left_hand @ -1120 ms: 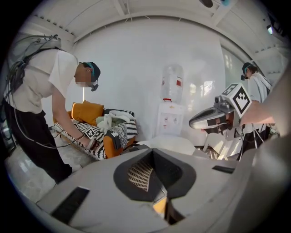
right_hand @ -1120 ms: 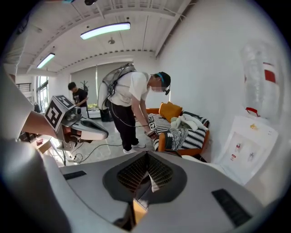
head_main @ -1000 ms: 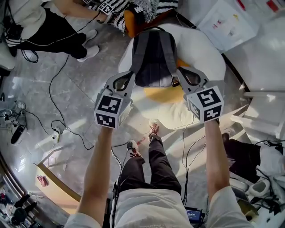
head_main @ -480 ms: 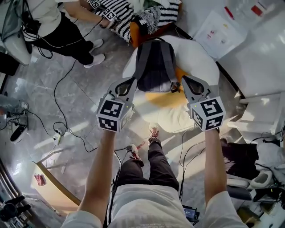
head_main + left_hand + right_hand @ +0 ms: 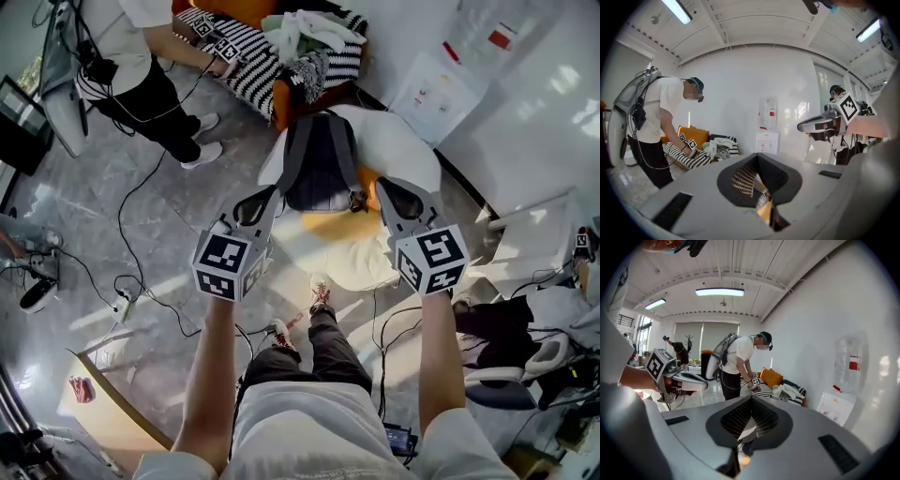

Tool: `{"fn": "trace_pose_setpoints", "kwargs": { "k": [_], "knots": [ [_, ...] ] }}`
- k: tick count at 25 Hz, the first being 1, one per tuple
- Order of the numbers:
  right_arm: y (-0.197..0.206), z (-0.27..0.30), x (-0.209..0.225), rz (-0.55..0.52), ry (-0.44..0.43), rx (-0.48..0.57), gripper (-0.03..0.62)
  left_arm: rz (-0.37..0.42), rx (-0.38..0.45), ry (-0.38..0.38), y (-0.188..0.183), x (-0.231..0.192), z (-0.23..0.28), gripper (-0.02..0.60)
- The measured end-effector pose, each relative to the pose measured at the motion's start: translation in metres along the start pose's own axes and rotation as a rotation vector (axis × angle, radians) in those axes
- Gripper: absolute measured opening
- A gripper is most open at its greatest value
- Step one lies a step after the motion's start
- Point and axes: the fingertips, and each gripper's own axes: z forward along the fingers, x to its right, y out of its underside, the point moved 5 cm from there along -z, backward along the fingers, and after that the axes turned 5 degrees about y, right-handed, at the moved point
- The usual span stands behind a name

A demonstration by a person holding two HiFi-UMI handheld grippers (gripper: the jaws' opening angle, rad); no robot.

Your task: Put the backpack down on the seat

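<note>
One dark grey backpack (image 5: 319,159) lies flat on the middle of one white seat (image 5: 408,141), straps facing up. Our two grippers, left (image 5: 267,194) and right (image 5: 382,187), hover over the seat's near side, beside the pack's lower corners. Both pairs of fingers are together, gripping nothing visible. We judge it best to withdraw slowly, clear of the straps.

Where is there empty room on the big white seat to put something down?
The white beanbag seat is bare on its right side, between the grey backpack and the white wall, and along its near edge below the orange patch. Crowded: the striped sofa behind it, piled with clothes, and the grey floor at left, crossed by black cables.
</note>
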Motion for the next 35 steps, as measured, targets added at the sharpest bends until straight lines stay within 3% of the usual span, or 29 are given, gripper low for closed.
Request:
{"fn": "trace_pose_setpoints", "kwargs": {
  "k": [17,24,30,35],
  "knots": [
    [-0.079,-0.116,-0.052,-0.012,0.116,0.125,0.002,0.038,0.143,0.023,-0.067,0.049,-0.109,-0.006],
    [-0.096,-0.151,-0.082,-0.032,0.114,0.150,0.002,0.104,0.197,0.052,-0.087,0.070,-0.147,-0.005],
    [-0.115,-0.176,-0.095,-0.028,0.117,0.204,0.002,0.138,0.240,0.028,-0.105,0.076,-0.173,-0.005],
    [-0.131,-0.189,-0.109,-0.054,0.089,0.242,0.002,0.216,0.260,0.025,-0.124,0.085,-0.184,-0.005]
  ]
}}
